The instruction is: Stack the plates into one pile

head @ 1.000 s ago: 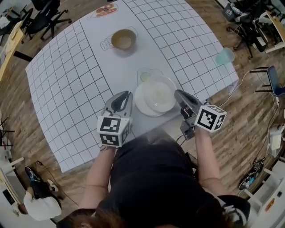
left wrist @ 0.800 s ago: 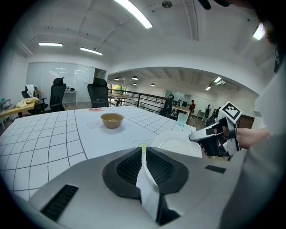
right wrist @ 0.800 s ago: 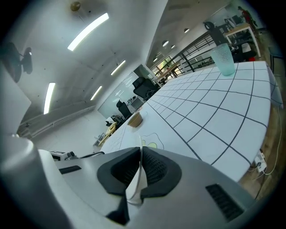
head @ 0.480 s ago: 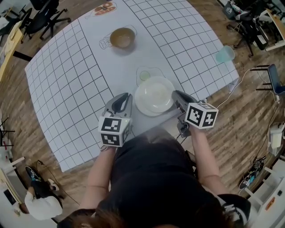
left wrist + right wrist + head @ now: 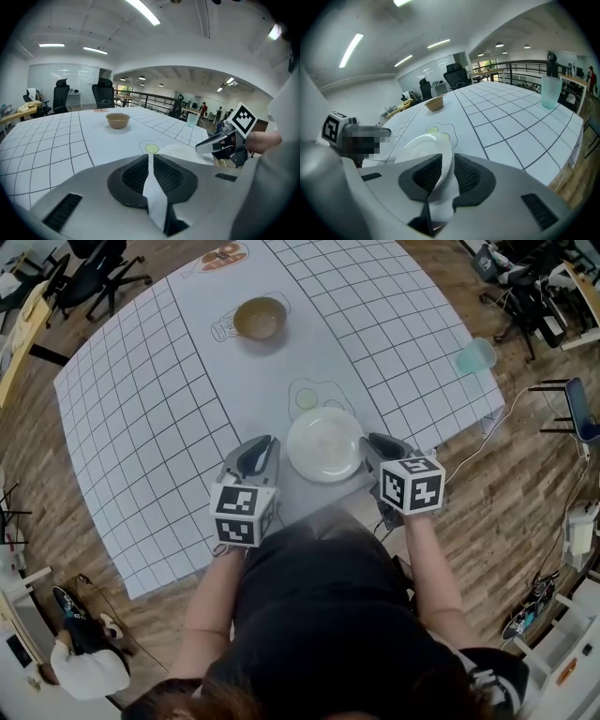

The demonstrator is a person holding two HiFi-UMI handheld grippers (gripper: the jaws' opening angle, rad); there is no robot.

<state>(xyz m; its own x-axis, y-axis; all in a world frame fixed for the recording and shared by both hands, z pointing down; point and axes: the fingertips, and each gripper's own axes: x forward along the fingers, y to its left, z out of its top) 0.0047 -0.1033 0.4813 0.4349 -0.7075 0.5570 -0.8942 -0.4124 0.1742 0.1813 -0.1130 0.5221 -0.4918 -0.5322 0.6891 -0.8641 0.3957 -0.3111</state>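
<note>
White glazed ceramic catches the ceiling light where the plates (image 5: pixel 324 443) sit in one round pile at the near edge of the table (image 5: pixel 141 409), between our two grippers. We see the top plate's shallow well and its smooth raised rim; we cannot count the plates beneath it.

Our right gripper (image 5: pixel 447 159) has just been opening its jaws. The pile's curved near rim stands between the ribbed dark pads (image 5: pixel 471 174), which no longer pinch it. Our left gripper (image 5: pixel 150 155) hangs just beside the pile on the other side. Its grey moulded jaws are drawn together at the tips, with only a thin wedge of tabletop showing between the pads and nothing held.

We see a matte white sheet covering the table, ruled in black squares on both flanks and plain down the middle. On that plain strip, an outlined fried egg with a yellow-green disc (image 5: pixel 307 399) lies just beyond the pile. Farther along sits a round tan bowl (image 5: pixel 260 319), and a translucent pale green cup (image 5: pixel 473 357) stands near the far right edge.
</note>
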